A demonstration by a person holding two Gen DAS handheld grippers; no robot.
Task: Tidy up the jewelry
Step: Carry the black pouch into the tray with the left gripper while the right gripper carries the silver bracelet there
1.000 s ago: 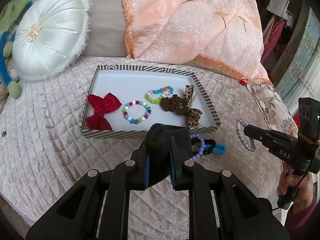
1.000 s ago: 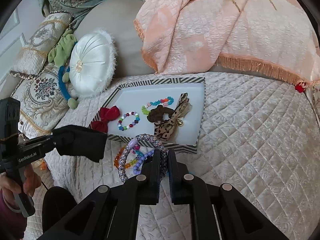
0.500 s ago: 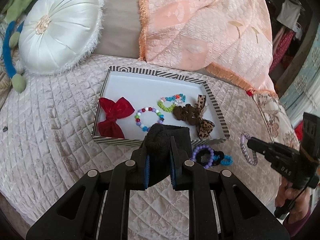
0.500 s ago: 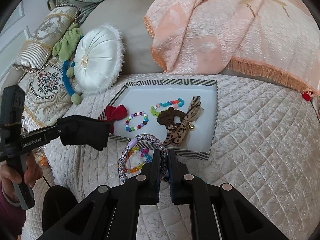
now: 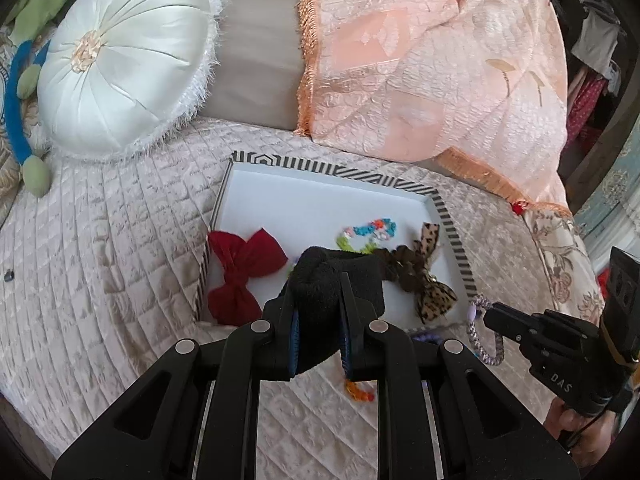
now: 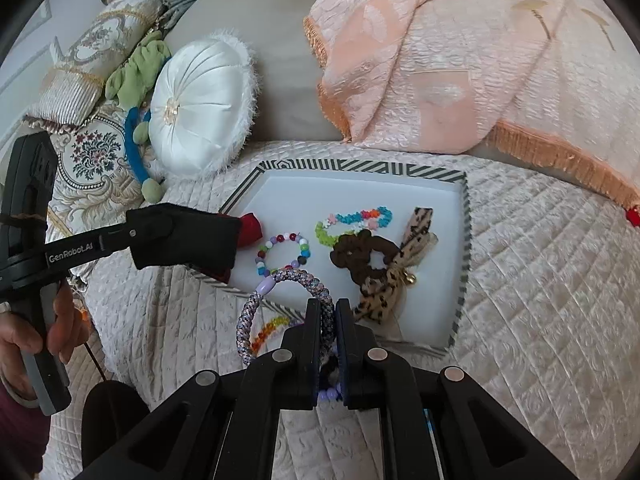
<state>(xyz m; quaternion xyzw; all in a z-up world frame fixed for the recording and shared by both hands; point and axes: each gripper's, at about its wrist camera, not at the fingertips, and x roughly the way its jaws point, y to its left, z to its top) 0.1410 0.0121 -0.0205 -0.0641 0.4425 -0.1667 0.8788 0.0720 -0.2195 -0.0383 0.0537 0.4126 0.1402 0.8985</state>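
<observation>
My left gripper (image 5: 319,320) is shut on a black fabric band (image 5: 340,280) and holds it over the near edge of the striped white tray (image 5: 340,172). My right gripper (image 6: 328,320) is shut on a braided purple hair tie (image 6: 280,288) above the tray's near rim (image 6: 360,166). In the tray lie a red bow (image 5: 244,268), a multicoloured bead bracelet (image 6: 284,254), a flower-bead bracelet (image 6: 356,220), a brown scrunchie (image 6: 360,258) and a leopard bow (image 6: 396,276). An orange bead bracelet (image 6: 268,330) lies on the quilt before the tray.
A round white satin cushion (image 5: 120,56) lies behind the tray at left. A peach quilted throw (image 5: 440,64) is draped behind at right. The quilted cover (image 6: 540,300) spreads all around. Patterned cushions (image 6: 92,152) sit far left.
Both grippers have moved forward toward the tray with their loads. The black band now hangs over the tray's near edge, and the purple tie has come up to the rim.
</observation>
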